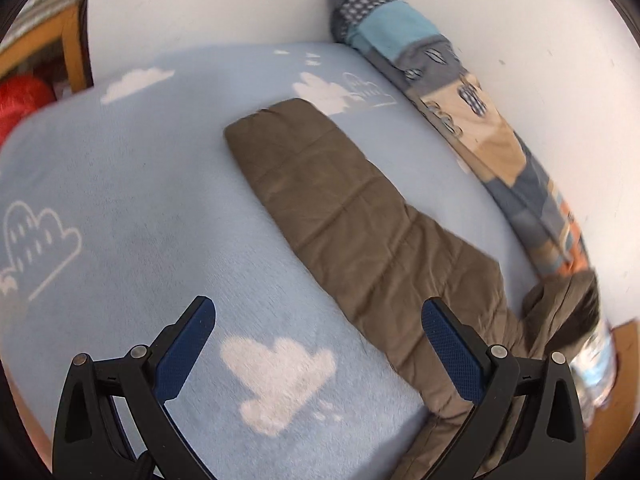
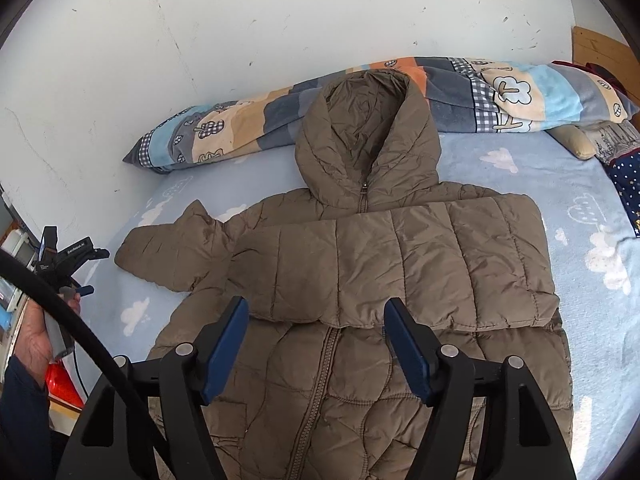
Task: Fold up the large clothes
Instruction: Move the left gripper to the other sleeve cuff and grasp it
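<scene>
A brown hooded puffer jacket [image 2: 360, 272] lies face up on a light blue cloud-print bed [image 2: 592, 264]. Its right sleeve is folded across the chest; its left sleeve [image 2: 172, 252] sticks out to the left. My right gripper [image 2: 316, 312] is open and empty, just above the jacket's front below the folded sleeve. In the left wrist view the outstretched sleeve [image 1: 340, 208] runs away across the bed [image 1: 120, 184]. My left gripper [image 1: 318, 312] is open and empty, hovering near the sleeve's shoulder end. It also shows in the right wrist view [image 2: 72, 264], at the bed's left edge.
A rolled patchwork blanket [image 2: 460, 92] lies along the white wall behind the hood, also seen in the left wrist view [image 1: 460, 92]. A pillow and dark star-print cloth [image 2: 624, 184] sit at the right. Wooden furniture [image 1: 60, 36] and something red stand beyond the bed.
</scene>
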A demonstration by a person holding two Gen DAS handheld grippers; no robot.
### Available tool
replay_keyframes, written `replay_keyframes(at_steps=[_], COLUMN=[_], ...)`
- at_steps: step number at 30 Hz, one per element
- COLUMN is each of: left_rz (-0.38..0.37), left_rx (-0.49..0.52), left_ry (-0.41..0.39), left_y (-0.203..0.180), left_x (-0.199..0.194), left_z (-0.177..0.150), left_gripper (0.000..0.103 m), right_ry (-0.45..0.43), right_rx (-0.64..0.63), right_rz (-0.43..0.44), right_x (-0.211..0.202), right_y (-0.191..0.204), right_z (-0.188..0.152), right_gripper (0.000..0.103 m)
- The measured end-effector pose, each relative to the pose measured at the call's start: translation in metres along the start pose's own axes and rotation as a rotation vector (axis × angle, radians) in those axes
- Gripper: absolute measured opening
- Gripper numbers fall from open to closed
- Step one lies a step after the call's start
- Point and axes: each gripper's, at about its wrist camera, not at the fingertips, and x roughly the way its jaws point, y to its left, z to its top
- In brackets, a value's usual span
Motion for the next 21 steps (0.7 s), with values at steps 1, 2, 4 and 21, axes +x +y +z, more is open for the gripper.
replay_keyframes(at_steps=[1,2,4,21], left_rz=[-0.015,-0.038,-0.079,-0.183], left_rx=[-0.019,-0.053,-0.104,-0.268], left_ry=[-0.003,-0.01,-0.012,-0.008], left_y=[0.008,0.019,0.035,0.081], left_x=[0.003,0.006,0.013,0.088], left_z=[0.005,0.012,0.023,0.075], left_gripper=[0.103,0.102,0.096,0.045], right_ry=[0.003,0.005,0.01,0.085], right_rx=[-0.001,-0.001,-0.005,0.011], right_rz=[0.002,0.002,0.001,0.023], right_x=[0.001,0.002,0.004,0.034], right_y=[0.0,0.001,0.003,0.002], right_z=[0.0,-0.001,-0.002,-0.005], right_gripper=[0.075,0.075,0.075,0.075])
